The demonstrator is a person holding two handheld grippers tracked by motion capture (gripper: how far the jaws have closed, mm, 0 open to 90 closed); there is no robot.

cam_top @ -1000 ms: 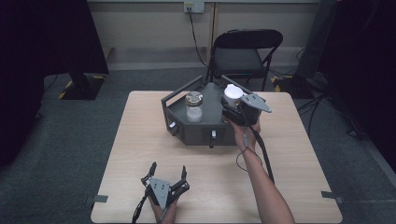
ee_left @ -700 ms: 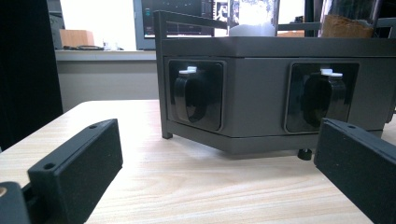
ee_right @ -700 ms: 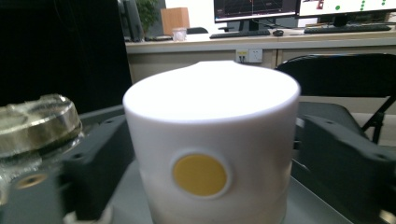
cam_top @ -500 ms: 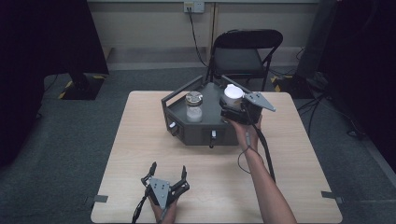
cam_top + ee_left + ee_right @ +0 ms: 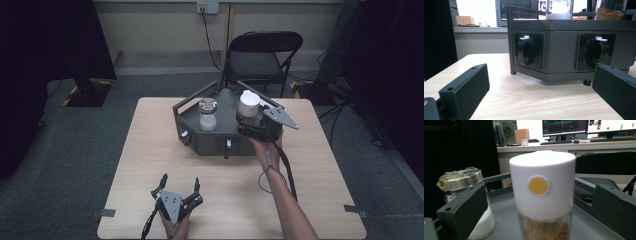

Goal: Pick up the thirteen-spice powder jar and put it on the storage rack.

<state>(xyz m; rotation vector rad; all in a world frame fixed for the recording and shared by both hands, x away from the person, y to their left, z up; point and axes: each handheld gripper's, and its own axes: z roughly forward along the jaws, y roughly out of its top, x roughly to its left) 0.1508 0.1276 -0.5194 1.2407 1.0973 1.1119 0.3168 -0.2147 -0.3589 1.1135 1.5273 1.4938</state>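
- right gripper [image 5: 248, 121] jaws just opened wide, flanking white-capped jar [image 5: 248, 104], pads clear
- left gripper [image 5: 180, 188] wide, 7 o'clock, bare table [image 5: 150, 145] around
- dark rack [image 5: 220, 142] near 12 o'clock edge

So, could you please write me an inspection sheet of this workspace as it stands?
Surface: light wooden table, tape tabs at its front corners.
Job's things: white-capped jar of brown contents and foil-lidded jar of white powder, both on the dark tray stand.
Clutter: nothing seen.
Grippers: right gripper open, fingers either side of the white-capped jar; left gripper open, empty, near the front edge.
Cables: one trails from each gripper.
Surroundings: folding chair, wall outlet, grey carpet.
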